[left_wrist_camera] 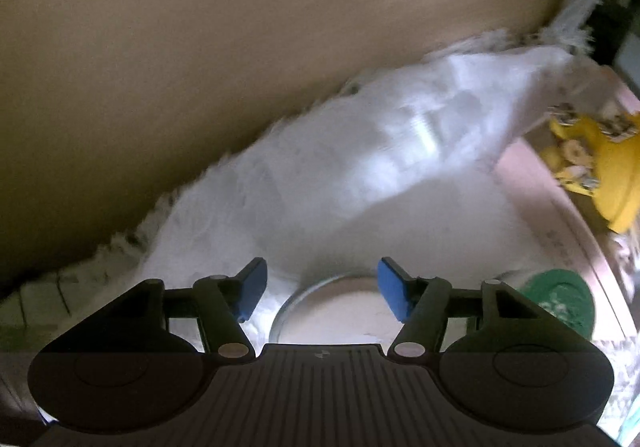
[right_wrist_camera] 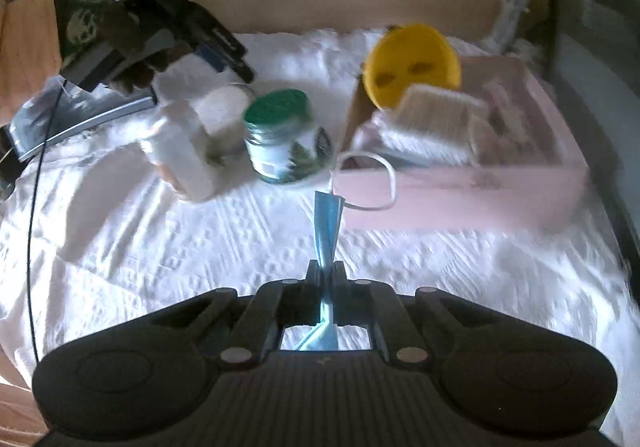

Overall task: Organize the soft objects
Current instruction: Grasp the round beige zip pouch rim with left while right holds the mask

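- At seven o'clock in the left wrist view, over the white cloth [left_wrist_camera: 400,175], the left gripper [left_wrist_camera: 322,289] stands wide apart, its blue pads [left_wrist_camera: 394,293] bare, with nothing between them. Just beyond the tips, at six o'clock, lies the rim of a white round container [left_wrist_camera: 328,311]; the pads do not touch it as far as I can tell.
- At ten o'clock in the right wrist view, that same left gripper [right_wrist_camera: 228,55] hangs above a white jar [right_wrist_camera: 224,111], beside a green-lidded jar [right_wrist_camera: 280,135].
- At the centre, running toward twelve o'clock, a blue face mask [right_wrist_camera: 329,223] stands out from the right gripper [right_wrist_camera: 326,271], whose jaws are clamped tight on its bunched pleats.
- The mask looks very light, limp and thin, so I judge it will flop and swing; a pinch across the folded body holds better than one on the white ear loop [right_wrist_camera: 372,183], which dangles free at its far end.
- At two o'clock sits the pink box [right_wrist_camera: 460,195], holding white folded items and a yellow lid-like piece [right_wrist_camera: 412,63]; the mask's tip hangs near the box's front left corner, not yet inside.
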Available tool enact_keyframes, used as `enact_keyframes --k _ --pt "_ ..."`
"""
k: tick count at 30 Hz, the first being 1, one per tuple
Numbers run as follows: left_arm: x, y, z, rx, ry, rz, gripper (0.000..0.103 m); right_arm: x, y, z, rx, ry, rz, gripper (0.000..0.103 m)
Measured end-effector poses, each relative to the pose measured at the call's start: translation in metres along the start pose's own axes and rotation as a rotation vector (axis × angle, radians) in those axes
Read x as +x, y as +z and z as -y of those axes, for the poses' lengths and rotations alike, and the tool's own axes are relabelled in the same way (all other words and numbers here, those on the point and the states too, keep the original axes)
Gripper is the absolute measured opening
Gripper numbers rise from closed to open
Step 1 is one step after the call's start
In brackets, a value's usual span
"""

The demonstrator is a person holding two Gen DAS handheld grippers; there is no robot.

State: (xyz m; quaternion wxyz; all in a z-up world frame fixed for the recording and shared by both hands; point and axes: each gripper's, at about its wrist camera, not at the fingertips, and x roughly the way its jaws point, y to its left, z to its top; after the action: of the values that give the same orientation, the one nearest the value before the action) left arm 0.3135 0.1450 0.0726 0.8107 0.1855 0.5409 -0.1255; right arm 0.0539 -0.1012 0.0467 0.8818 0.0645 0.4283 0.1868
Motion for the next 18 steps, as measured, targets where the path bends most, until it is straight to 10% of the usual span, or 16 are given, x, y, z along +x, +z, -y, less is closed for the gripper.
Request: enact_keyframes --k 18 --pt "-0.04 -0.036 -0.031 -0.152 -0.288 0.019 0.066 0.007 -0.017 0.008 0.012 0.033 -0.057 0.005"
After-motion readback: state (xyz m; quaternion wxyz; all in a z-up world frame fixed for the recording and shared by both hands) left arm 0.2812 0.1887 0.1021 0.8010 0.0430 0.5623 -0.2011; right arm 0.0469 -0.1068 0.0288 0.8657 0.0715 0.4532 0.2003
